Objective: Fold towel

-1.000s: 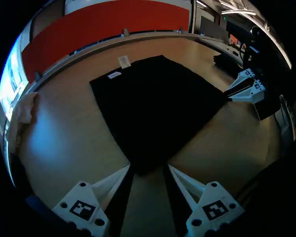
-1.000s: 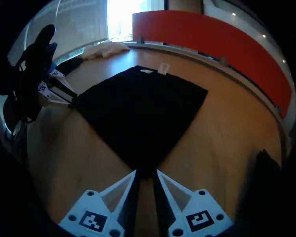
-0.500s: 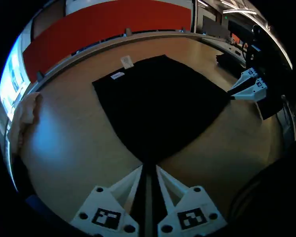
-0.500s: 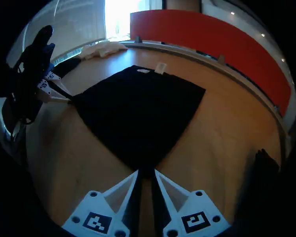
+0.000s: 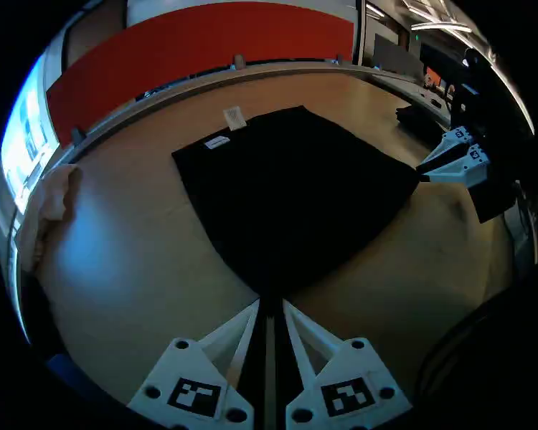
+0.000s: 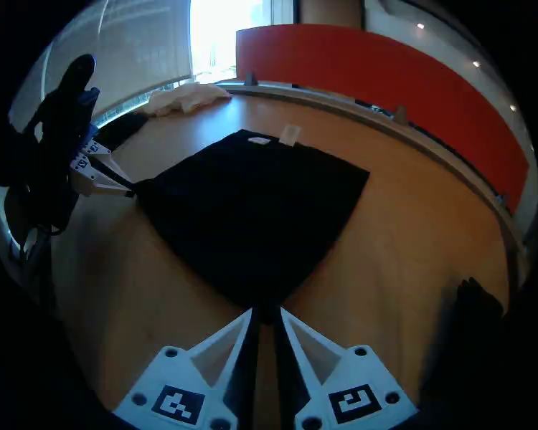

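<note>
Black towel (image 5: 298,193): lies flat in a single layer on the wooden table (image 5: 125,251), turned like a diamond. One corner is at 6 o'clock in each gripper view and the far corner points towards 12 o'clock.
Left gripper (image 5: 270,307): its fingers are drawn almost together, nipping the towel corner at 6 o'clock of the left gripper view. In the right gripper view it sits on the corner at 9 o'clock.
Right gripper (image 6: 266,312): its fingers are likewise nearly closed on its own near corner. In the left gripper view it meets the corner at 3 o'clock.
Weight: probably light, a thin cloth that two pinches should carry easily.
Stiffness: soft and limp by the look of it. Once lifted, the middle will likely sag and the free edge drag on the wood.
Grip: the matte fabric is unlikely to slip, though a shallow bite on the very tip could pull out.
Hold points: the two adjacent corners being pinched look right. Carried together towards 12 o'clock, they would bring one edge over to the opposite one.
White tag (image 5: 234,116): sits at the far corner, about 12 o'clock, marking the edge to aim for.
Beige cloth (image 5: 52,201): bunched at 9 o'clock near the table edge, well apart from the towel.
</note>
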Demonstrator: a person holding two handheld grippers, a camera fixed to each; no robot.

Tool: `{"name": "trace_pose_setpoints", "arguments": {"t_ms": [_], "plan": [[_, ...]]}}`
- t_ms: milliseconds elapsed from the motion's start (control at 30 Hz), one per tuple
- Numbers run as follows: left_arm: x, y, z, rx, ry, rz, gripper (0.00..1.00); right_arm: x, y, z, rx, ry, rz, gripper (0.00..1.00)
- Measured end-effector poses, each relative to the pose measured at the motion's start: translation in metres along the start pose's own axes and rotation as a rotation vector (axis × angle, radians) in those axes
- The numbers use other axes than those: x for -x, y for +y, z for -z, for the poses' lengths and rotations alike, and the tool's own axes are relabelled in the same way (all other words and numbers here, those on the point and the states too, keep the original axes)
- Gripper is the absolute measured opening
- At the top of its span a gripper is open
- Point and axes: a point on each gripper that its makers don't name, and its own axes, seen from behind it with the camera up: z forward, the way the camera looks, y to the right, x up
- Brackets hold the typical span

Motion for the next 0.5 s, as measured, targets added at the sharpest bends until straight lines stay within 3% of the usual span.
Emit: {"name": "trace_pose_setpoints", "arguments": {"t_ms": [500], "plan": [[-0.027, 0.007, 0.038, 0.017, 0.017, 0.032, 0.07, -0.044, 0.003, 0.042, 0.025, 0.094, 0.001, 0.13]]}}
